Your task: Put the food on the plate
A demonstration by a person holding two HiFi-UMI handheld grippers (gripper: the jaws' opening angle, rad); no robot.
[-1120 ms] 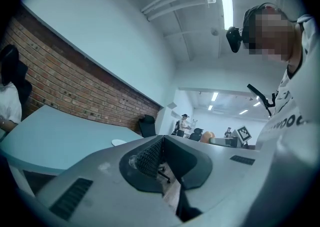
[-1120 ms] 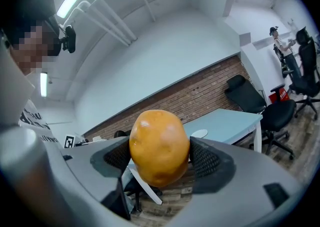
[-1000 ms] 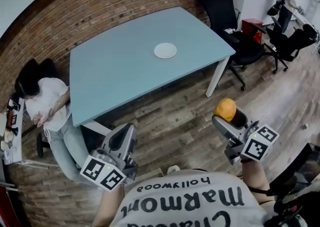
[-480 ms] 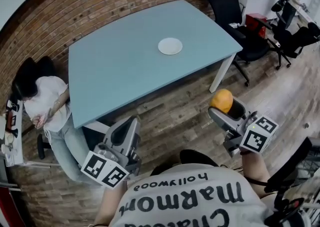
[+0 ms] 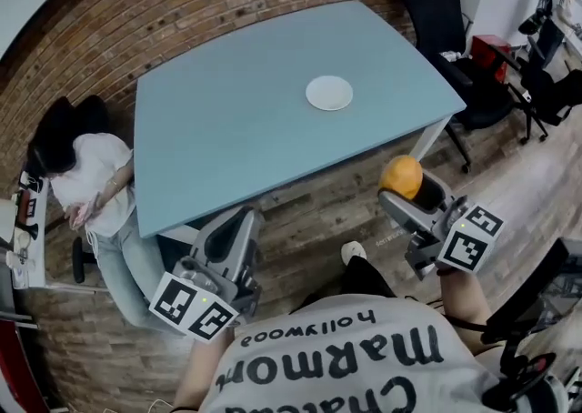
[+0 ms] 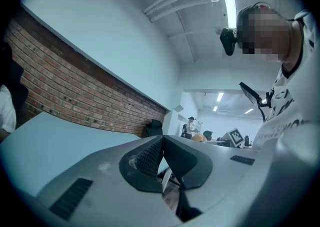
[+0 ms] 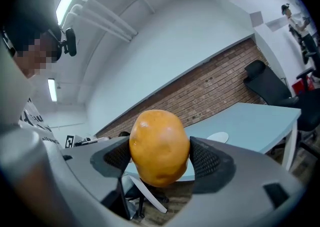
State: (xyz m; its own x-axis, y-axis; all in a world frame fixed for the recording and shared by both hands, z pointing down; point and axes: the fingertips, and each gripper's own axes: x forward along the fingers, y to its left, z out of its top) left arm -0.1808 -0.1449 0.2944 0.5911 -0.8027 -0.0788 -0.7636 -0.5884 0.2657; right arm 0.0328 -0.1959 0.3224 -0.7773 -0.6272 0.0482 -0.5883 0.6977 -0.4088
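A small white plate (image 5: 328,92) lies on the pale blue table (image 5: 236,120), toward its far right part; in the right gripper view the plate (image 7: 218,137) shows past the jaws. My right gripper (image 5: 407,189) is shut on an orange, rounded food item (image 5: 401,176), held over the wooden floor short of the table's near edge. The food (image 7: 159,146) fills the space between the two ribbed pads. My left gripper (image 5: 238,228) hangs low at the left, below the table's near edge, with its jaws pressed together on nothing (image 6: 161,157).
A person in a white top (image 5: 86,186) sits at the table's left end. Black office chairs (image 5: 441,2) stand at the far right, with a red box (image 5: 491,47) behind them. A brick wall (image 5: 173,11) curves round the back. A white table leg (image 5: 432,141) stands at the right corner.
The view has moved closer to the table; the plate now sits further right and lower in the head view. Both grippers keep their hold and posture, the right one still carrying the food.
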